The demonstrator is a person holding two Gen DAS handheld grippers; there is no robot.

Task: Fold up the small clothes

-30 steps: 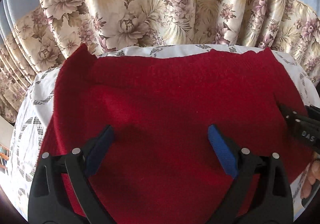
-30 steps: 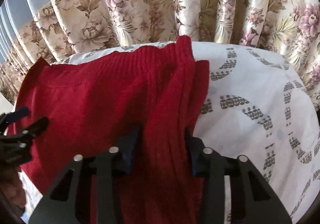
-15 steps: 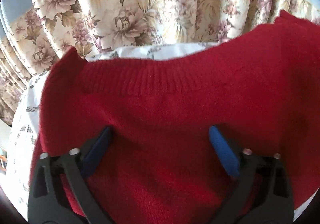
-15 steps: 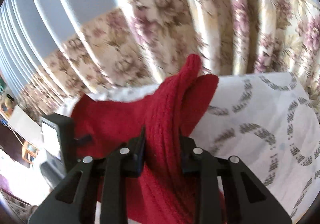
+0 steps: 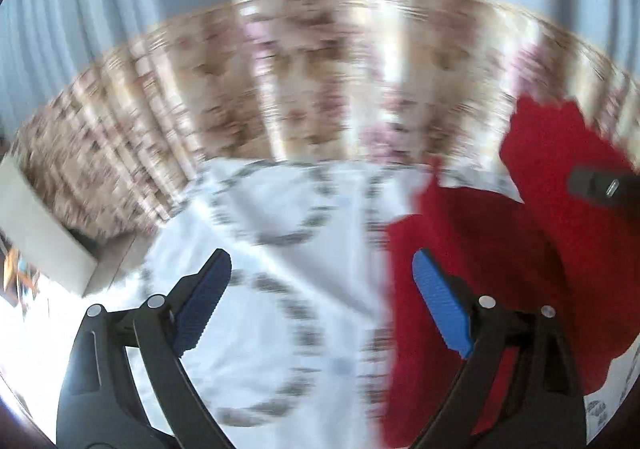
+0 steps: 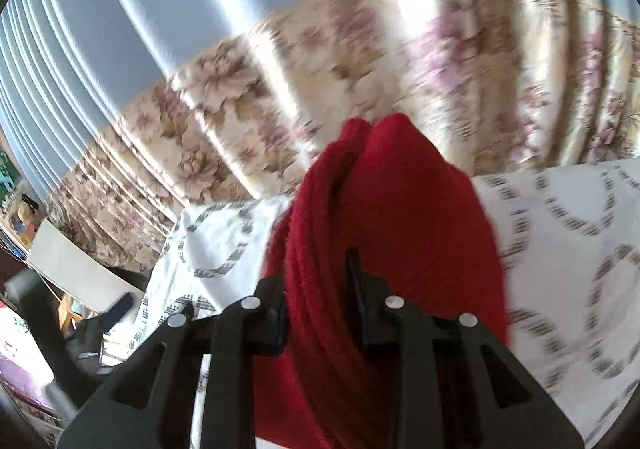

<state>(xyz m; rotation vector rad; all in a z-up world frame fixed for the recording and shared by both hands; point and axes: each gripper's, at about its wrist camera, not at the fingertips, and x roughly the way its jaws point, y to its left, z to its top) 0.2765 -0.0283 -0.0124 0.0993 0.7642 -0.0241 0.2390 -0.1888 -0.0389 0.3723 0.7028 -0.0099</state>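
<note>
Left tongs (image 5: 320,303) spread wide, blue pads (image 5: 440,309) gripping nothing, poised over the white patterned cloth (image 5: 280,289) of the surface. To their right, the red knit sweater (image 5: 500,249), bunched and lifted, running upward and away toward the floral curtain (image 5: 320,89), its lower part draped down onto the cloth. Bare patterned cloth across the whole left half of the left view; far left, a pale board (image 5: 44,237) past the surface's edge. Heavy motion blur there, fine detail unreadable. A dark tip of the other tool at the right rim, against the red knit.

From the right wrist: cluttered room corner at far left, then cloth (image 6: 216,245), then right tongs (image 6: 316,309) clamped narrowly on a thick vertical fold of the sweater (image 6: 400,217), long axis pointing forward along the fingers, top end peaked against the curtain (image 6: 440,61). Rightward, open cloth out to the frame's rim. Grip itself visible only in this view
</note>
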